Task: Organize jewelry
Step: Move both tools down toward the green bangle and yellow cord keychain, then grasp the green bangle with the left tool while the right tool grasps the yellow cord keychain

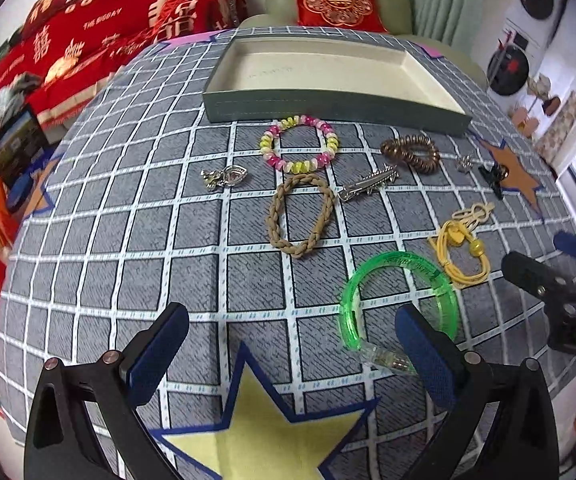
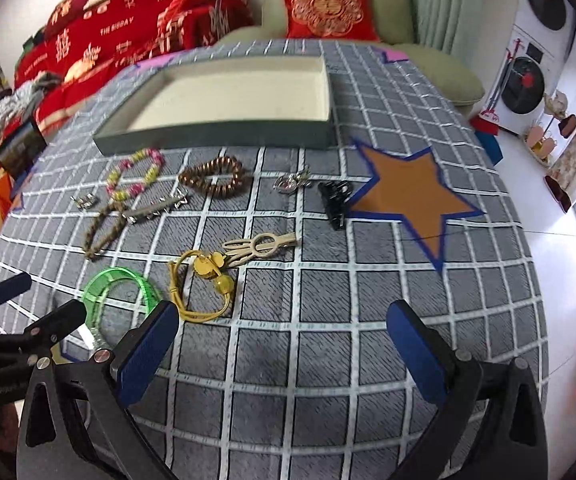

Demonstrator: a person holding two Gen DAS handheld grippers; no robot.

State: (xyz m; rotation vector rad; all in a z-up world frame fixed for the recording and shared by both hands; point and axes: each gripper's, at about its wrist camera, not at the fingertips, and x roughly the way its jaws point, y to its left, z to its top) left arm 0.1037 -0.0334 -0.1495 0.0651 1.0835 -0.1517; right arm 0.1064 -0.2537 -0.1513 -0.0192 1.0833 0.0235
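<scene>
An empty grey box tray (image 1: 328, 110) (image 2: 216, 136) with a cream inside lies at the far side of the checked tablecloth. In front of it lie a pink-yellow bead bracelet (image 1: 330, 136) (image 2: 154, 162), a brown coil hair tie (image 1: 410, 152) (image 2: 212, 178), a braided tan band (image 1: 274, 216) (image 2: 96, 236), a silver clip (image 1: 368, 184) (image 2: 156, 208), a yellow cord bracelet (image 1: 462, 252) (image 2: 204, 284) and a green plastic bangle (image 1: 400, 300) (image 2: 116, 284). My left gripper (image 1: 288, 364) is open, its right finger next to the bangle. My right gripper (image 2: 284, 350) is open and empty above bare cloth.
A silver charm (image 1: 224, 178), a small silver piece (image 2: 290, 182), a black claw clip (image 2: 334, 202) and a cream clip (image 2: 260, 246) lie among the jewelry. Star patches mark the cloth: yellow (image 1: 256, 436), orange (image 2: 408, 196). A sofa with a red cushion (image 1: 334, 0) stands behind the table.
</scene>
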